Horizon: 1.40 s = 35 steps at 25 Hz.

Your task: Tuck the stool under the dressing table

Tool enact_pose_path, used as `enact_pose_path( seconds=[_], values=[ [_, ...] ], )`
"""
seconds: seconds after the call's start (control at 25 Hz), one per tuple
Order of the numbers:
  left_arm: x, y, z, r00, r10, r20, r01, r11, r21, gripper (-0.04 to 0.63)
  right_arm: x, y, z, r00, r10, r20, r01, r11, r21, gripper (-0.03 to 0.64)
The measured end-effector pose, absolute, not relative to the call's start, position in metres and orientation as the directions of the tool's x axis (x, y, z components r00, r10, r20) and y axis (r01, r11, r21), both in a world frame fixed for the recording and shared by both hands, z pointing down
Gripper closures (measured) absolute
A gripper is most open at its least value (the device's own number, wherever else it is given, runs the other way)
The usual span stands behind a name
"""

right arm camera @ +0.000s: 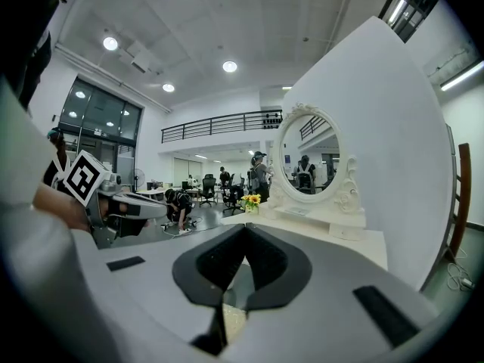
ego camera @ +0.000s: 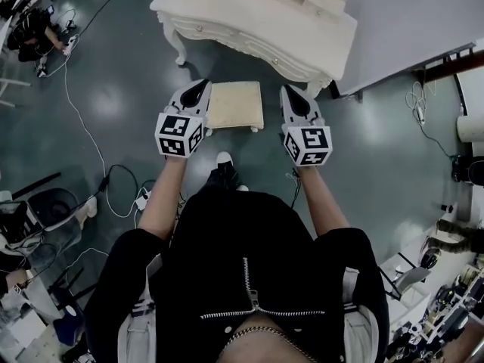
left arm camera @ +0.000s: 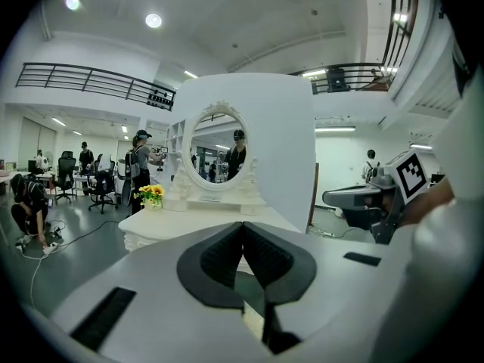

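The stool [ego camera: 236,104] sits just short of the dressing table [ego camera: 257,21], flanked by the left claw [ego camera: 201,86] and right claw [ego camera: 289,91], both pinched together and empty; I'd push evenly from both sides so it slides under straight

**Dim floor below, bright hall ahead**

The head view is dark and low in contrast. The grey floor [ego camera: 136,104] carries soft, blotchy reflections of overhead lamps, and the cream dressing table [ego camera: 257,13] and stool [ego camera: 236,104] are its brightest areas. Shadows there are faint and diffuse.

Both gripper views are brighter, lit by round ceiling lights [left arm camera: 153,20] (a few bloom into white glare). Strong fisheye bending curves the balcony rail [left arm camera: 91,78] and blackens the corners. Close up, the left gripper [left arm camera: 243,224] and right gripper [right arm camera: 245,228] look soft and out of focus, while the distant hall stays fairly sharp.
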<state>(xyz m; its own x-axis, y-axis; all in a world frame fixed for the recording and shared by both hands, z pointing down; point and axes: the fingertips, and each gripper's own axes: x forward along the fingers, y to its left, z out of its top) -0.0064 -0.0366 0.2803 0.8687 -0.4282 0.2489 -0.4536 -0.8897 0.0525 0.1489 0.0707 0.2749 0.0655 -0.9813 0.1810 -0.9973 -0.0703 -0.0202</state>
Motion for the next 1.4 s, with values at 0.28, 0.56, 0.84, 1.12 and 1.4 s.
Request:
enact_pose_path(
  seconds=[0.28,0.56,0.84,1.12,1.4],
  values=[
    [-0.006,-0.09,0.273,0.866,-0.434,0.248,-0.459,-0.887,0.049,0.574,0.148,0.013,0.268,0.041,-0.981,0.188,-0.999,-0.042,-0.005,0.611],
    [0.0,-0.119,0.277,0.848,-0.468,0.249,-0.497,-0.865,0.068,0.574,0.156,-0.026,0.268,-0.003,-0.982,0.188,-1.0,0.002,-0.007,0.611],
    [0.006,-0.131,0.286,0.8,-0.533,0.274,-0.575,-0.812,0.098,0.574,0.167,-0.055,0.272,-0.101,-0.972,0.21,-0.995,0.1,-0.012,0.611],
    [0.011,-0.126,0.317,0.75,-0.576,0.325,-0.65,-0.733,0.201,0.574,0.171,-0.079,0.294,-0.238,-0.937,0.256,-0.971,0.234,-0.045,0.611],
    [0.013,-0.119,0.345,0.697,-0.629,0.345,-0.715,-0.646,0.267,0.571,0.172,-0.095,0.33,-0.369,-0.879,0.302,-0.929,0.359,-0.092,0.611]
  ],
)
